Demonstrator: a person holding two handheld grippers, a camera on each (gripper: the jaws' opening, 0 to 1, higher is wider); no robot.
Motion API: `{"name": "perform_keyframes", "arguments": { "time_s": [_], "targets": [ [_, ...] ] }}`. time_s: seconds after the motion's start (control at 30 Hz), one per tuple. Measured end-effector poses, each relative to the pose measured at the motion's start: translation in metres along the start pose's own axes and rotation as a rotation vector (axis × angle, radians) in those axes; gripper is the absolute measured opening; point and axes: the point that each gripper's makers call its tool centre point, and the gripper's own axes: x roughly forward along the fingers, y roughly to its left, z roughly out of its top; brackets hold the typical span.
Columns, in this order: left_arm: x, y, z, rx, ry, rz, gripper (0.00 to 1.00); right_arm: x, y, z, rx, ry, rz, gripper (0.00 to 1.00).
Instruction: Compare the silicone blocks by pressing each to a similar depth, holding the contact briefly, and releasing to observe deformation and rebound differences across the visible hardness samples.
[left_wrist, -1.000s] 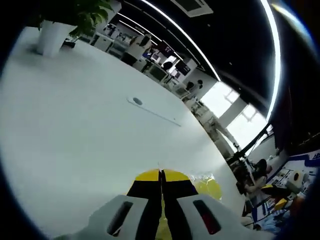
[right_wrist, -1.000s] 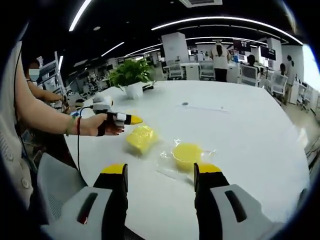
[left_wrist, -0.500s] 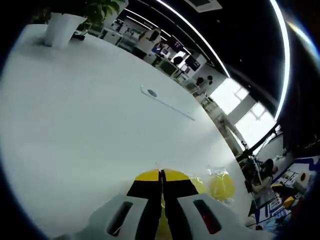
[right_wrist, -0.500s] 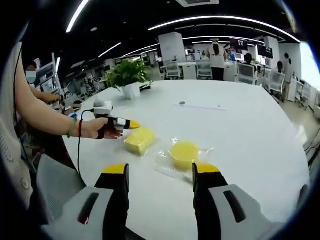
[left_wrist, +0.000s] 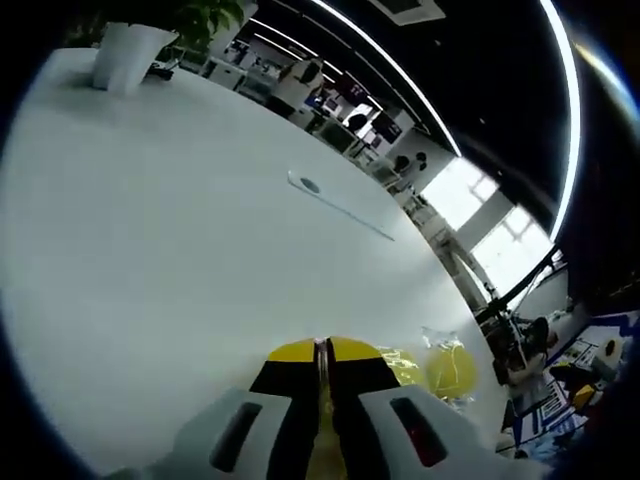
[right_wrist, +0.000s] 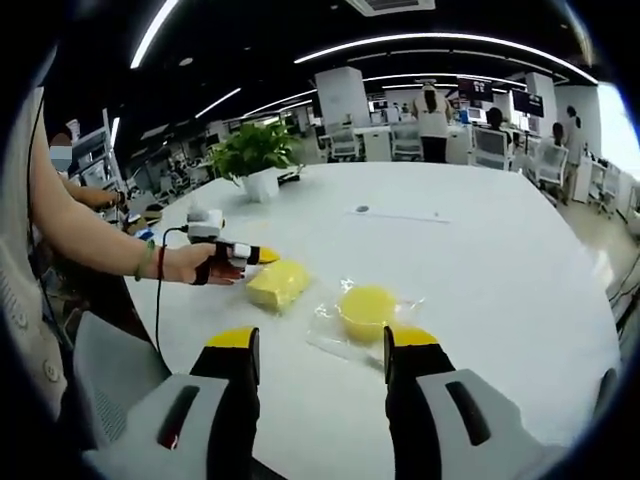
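In the right gripper view a square yellow silicone block (right_wrist: 278, 283) lies on the white table (right_wrist: 480, 260). A round yellow block (right_wrist: 367, 305) rests on a clear plastic bag beside it. A hand holds my left gripper (right_wrist: 262, 256), shut, its yellow tips against the square block's left edge. My right gripper (right_wrist: 322, 345) hovers open in front of the round block, apart from it. In the left gripper view the shut left gripper (left_wrist: 320, 348) covers most of the square block (left_wrist: 402, 367), with the round block (left_wrist: 450, 370) beyond.
A potted plant (right_wrist: 255, 150) in a white pot (left_wrist: 125, 55) stands at the table's far side. A small round port (right_wrist: 361, 209) with a thin strip sits mid-table. A person's arm (right_wrist: 90, 235) reaches in from the left. Office desks and people fill the background.
My left gripper has dropped and drawn back from above the square block to its left edge. The right gripper has stayed open and nearly still.
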Motion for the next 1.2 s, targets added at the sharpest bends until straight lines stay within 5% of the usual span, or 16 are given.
{"name": "perform_keyframes", "arguments": {
  "time_s": [0.57, 0.97, 1.2],
  "targets": [
    [-0.025, 0.005, 0.029, 0.084, -0.091, 0.057, 0.28, 0.001, 0.005, 0.000, 0.005, -0.016, 0.012, 0.48],
    [-0.083, -0.009, 0.039, 0.178, -0.150, 0.080, 0.37, 0.001, 0.014, -0.002, 0.012, -0.030, 0.031, 0.49],
    [-0.115, -0.027, 0.029, 0.288, -0.150, 0.072, 0.38, -0.002, 0.021, -0.008, 0.022, -0.037, 0.039, 0.49]
  ]
}}
